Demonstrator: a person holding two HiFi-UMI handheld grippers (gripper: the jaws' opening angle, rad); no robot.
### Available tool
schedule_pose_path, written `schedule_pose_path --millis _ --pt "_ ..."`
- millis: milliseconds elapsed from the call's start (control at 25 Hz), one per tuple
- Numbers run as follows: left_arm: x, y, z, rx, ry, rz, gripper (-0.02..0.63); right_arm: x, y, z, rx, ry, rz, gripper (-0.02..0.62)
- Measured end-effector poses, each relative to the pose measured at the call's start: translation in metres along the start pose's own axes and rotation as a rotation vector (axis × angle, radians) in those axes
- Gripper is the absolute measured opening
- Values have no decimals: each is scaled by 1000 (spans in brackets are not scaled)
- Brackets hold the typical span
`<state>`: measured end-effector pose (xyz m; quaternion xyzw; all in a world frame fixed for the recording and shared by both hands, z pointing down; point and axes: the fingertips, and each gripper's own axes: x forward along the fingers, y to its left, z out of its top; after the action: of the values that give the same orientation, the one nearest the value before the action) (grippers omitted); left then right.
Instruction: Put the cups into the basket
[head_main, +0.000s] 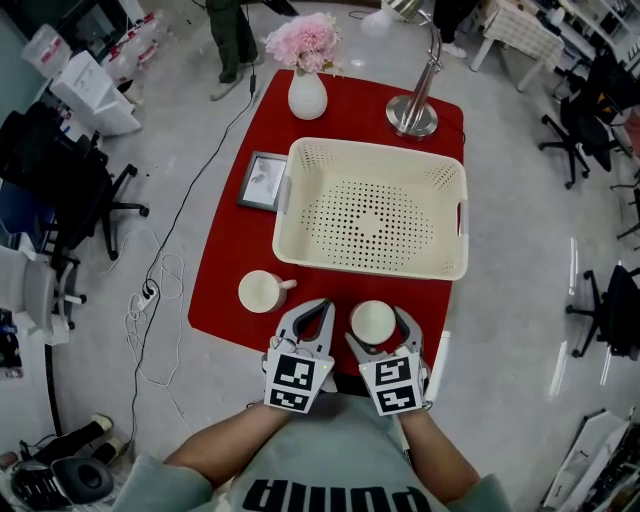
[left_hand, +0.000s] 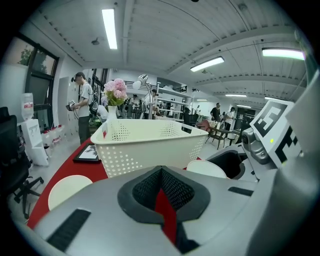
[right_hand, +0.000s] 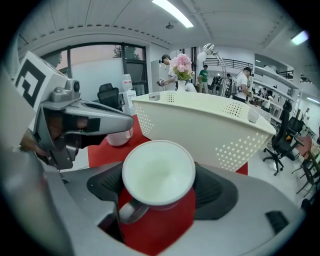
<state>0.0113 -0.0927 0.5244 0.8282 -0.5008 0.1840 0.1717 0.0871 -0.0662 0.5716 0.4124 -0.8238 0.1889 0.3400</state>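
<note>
A cream perforated basket (head_main: 300, 215) stands empty in the middle of the red table (head_main: 225, 270). One white cup (head_main: 372, 322) stands upright on the table near the front edge, between the jaws of my right gripper (head_main: 376, 326), which is open around it; its handle points back toward me. In the right gripper view this cup (right_hand: 159, 172) fills the gap between the pads. A second white cup (head_main: 262, 292) stands to the left, its handle pointing right. My left gripper (head_main: 314, 310) sits between the two cups, shut on nothing.
Behind the basket stand a white vase with pink flowers (head_main: 307, 95) and a silver desk lamp (head_main: 412, 117). A framed picture (head_main: 262, 181) lies left of the basket. Office chairs (head_main: 70, 190) and cables surround the table. People stand in the background.
</note>
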Motion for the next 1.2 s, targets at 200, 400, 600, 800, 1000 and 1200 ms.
schedule_pose_path --millis 200,400,600,800,1000,1200 --pt "-8 -1 18 10 -28 -9 5 -23 3 27 7 -32 -3 397" --pt "-17 2 44 25 -76 -3 5 -46 6 56 -3 -75 -4 397" --pt "-28 7 70 24 -125 8 5 -65 5 79 -27 -117 -11 397" --pt "-34 14 91 25 -164 24 5 -78 4 106 -45 -161 -1 397" --pt "-31 21 110 23 -180 46 5 -83 -15 128 -65 -189 -23 397" --pt "-19 28 127 20 -182 61 5 -79 -41 156 -65 -210 -46 397"
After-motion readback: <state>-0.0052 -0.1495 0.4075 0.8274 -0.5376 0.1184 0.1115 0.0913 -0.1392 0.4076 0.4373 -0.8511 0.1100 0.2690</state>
